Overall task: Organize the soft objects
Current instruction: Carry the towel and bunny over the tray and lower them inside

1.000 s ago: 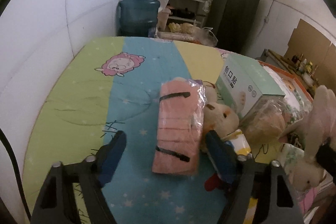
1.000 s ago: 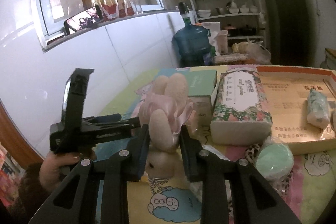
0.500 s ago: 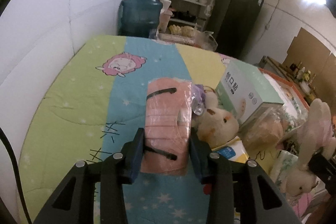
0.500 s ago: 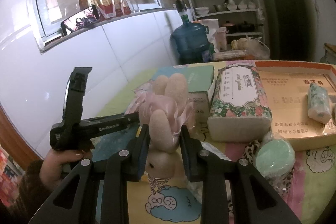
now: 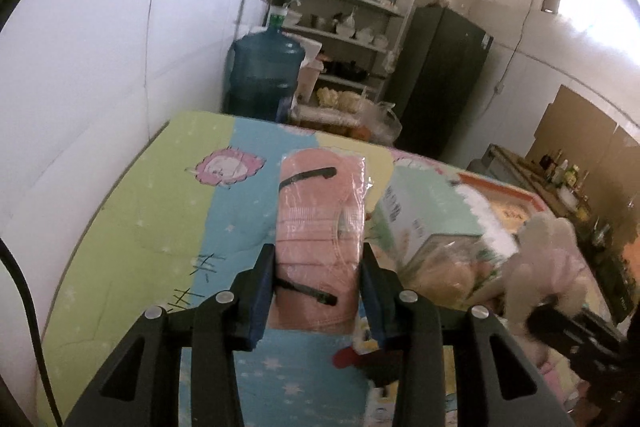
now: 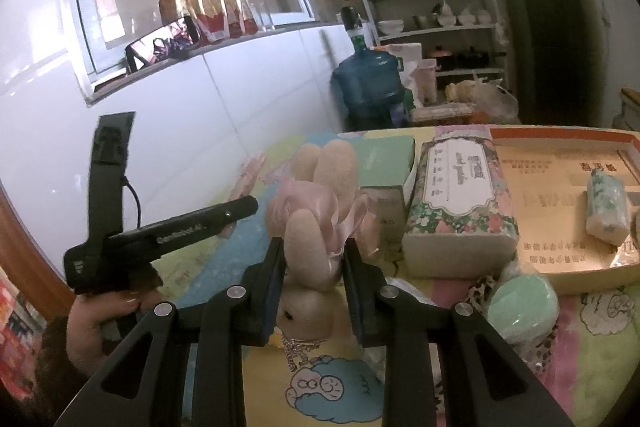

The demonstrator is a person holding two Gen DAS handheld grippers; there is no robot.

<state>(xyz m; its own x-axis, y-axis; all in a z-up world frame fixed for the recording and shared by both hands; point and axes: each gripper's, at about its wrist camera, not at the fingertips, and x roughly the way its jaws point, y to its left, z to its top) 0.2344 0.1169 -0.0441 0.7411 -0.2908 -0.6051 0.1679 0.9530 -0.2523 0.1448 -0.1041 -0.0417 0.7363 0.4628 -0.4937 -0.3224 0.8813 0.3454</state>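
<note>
My left gripper (image 5: 319, 279) is shut on a pink pack of face masks (image 5: 320, 227) in clear plastic and holds it lifted above the cartoon tablecloth (image 5: 168, 211). My right gripper (image 6: 314, 275) is shut on a beige plush rabbit (image 6: 316, 227) with a pink ribbon and holds it off the table. The rabbit also shows at the right of the left wrist view (image 5: 548, 255). The left gripper's handle shows in the right wrist view (image 6: 160, 227), held by a hand.
A mint-green box (image 5: 424, 215) and a bagged soft item (image 5: 456, 275) lie right of the mask pack. A floral tissue pack (image 6: 460, 203), a green sponge (image 6: 520, 303) and an orange-rimmed cardboard tray (image 6: 560, 211) holding a small tissue pack (image 6: 606, 207) are on the right. A water jug (image 5: 264, 75) stands behind the table.
My left gripper closed on the mask pack and lifted it off the tablecloth. My right gripper has kept its hold on the rabbit with little movement.
</note>
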